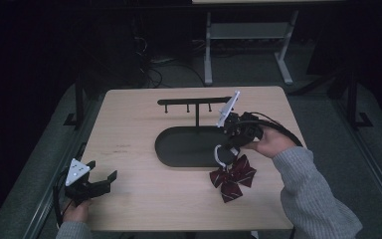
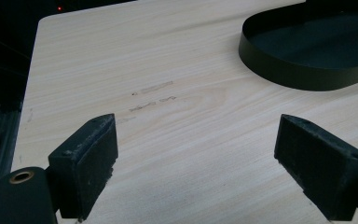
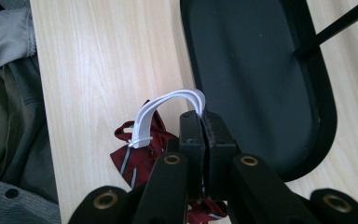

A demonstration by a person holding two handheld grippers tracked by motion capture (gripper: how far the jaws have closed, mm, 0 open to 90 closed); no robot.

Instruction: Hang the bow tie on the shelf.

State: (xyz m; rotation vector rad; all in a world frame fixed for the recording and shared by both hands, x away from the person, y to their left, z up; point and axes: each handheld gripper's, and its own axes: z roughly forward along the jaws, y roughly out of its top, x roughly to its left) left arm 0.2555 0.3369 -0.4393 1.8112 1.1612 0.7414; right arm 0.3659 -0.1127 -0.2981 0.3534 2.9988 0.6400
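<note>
In the high view I see a pale wooden table [image 1: 139,119] in the middle of a dark room, with my two forearms coming in from the bottom edge. My right gripper [image 1: 227,149] sits right of centre in the frame, held by my right hand [image 1: 268,144] in a grey sleeve, and its jaws are pressed together on a white elastic band [image 1: 222,155]. That band belongs to a dark red striped bow tie [image 1: 234,177], which lies on the table just below and right of centre, touching the near edge of a black oval tray [image 1: 179,144]. In the right gripper view the white elastic band [image 3: 168,109] arches up in the middle of the frame from the bow tie [image 3: 133,156] at lower left into the closed jaws, and the black oval tray [image 3: 251,70] takes up the upper right. A thin black post rises from the tray and carries a black bar with small pegs [image 1: 194,102] across the upper middle of the high view. My left gripper [image 1: 104,181] rests at the lower left of the high view, near the table's front corner, well apart from the bow tie. Its jaws are spread wide with nothing between them. In the left gripper view bare wood lies between the two black pads, with the tray's rim [image 2: 303,74] at upper right.
</note>
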